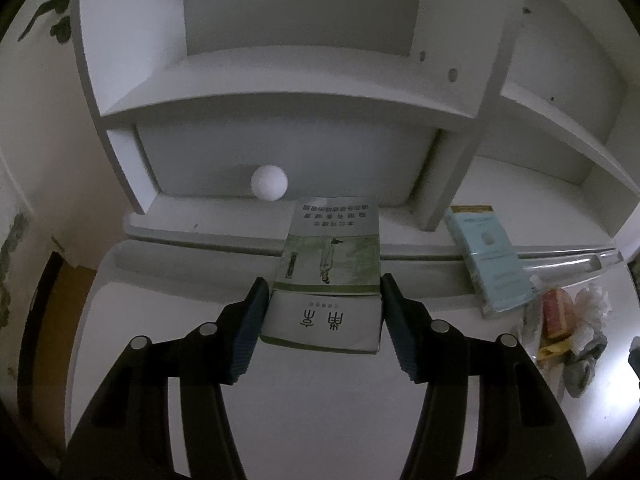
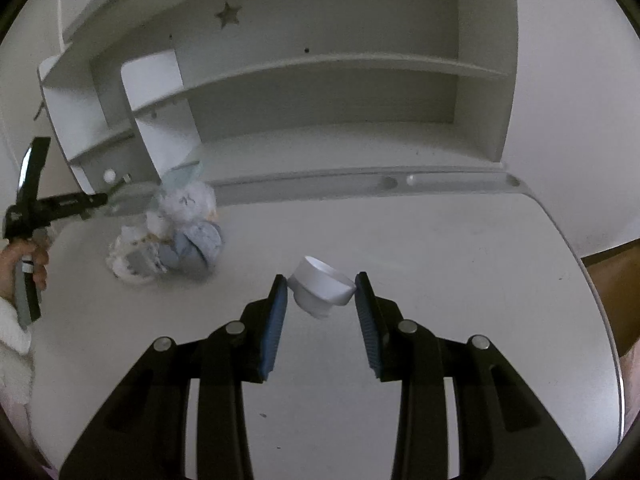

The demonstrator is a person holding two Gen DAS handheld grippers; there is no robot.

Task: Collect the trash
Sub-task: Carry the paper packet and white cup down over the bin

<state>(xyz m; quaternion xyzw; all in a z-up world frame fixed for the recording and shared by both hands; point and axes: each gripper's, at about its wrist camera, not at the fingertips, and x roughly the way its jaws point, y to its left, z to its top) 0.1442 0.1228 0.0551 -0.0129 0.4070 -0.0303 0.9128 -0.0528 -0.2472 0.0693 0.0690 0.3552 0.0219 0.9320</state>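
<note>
Your left gripper [image 1: 324, 312] hugs the box [image 1: 326, 280] — its long side points away; your right gripper [image 2: 321, 300] grips the cup [image 2: 322, 284].

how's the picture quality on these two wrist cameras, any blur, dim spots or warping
Left wrist view: dim, dark vignette at the corners, the shelf unit bowed by the fisheye, yet print on the flat green-and-white box stays sharp. Right wrist view: brighter and more even; the white cup is crisp, while the trash bag looks soft and smeared.

Home study corner: white desk [image 2: 400, 240], star-cut shelving hutch [image 2: 320, 80].
</note>
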